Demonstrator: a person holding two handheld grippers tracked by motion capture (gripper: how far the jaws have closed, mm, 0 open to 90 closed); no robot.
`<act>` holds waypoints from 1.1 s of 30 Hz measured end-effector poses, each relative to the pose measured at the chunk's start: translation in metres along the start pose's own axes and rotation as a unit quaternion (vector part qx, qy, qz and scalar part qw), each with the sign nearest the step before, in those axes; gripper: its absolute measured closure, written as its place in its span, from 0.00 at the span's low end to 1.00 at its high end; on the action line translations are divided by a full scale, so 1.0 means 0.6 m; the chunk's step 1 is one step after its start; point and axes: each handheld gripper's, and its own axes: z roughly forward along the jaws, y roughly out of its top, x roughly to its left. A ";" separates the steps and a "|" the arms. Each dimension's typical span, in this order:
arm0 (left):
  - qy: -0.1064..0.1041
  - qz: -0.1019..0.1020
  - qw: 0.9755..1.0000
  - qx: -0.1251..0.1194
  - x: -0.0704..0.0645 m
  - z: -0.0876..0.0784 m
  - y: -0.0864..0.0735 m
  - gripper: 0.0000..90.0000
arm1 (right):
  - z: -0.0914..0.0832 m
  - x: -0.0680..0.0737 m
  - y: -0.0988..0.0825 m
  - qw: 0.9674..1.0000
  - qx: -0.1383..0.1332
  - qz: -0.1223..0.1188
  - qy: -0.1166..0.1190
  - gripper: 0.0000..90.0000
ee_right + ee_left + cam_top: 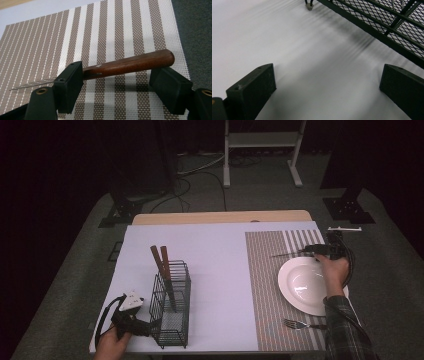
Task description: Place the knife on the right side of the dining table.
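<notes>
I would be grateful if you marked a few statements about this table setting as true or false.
1. A fork lies on the striped placemat. True.
2. The plate holds food. False: it is empty.
3. The wire basket holds two wooden-handled utensils. True.
4. The left gripper grips the basket. False: its jaws stand open with nothing between them.
5. The knife has a black plastic handle. False: the handle is brown wood.
</notes>
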 end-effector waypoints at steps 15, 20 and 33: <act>0.000 0.000 1.000 0.000 0.000 0.000 0.000 0.00 | -0.005 -0.007 0.000 1.000 0.005 0.006 -0.006 0.28; 0.000 0.000 1.000 0.000 0.000 0.000 0.000 0.00 | -0.011 0.020 -0.001 0.999 -0.006 -0.042 0.016 0.54; 0.000 0.000 1.000 0.000 0.000 0.000 0.000 0.00 | 0.000 0.110 0.003 0.988 0.036 -0.129 0.080 1.00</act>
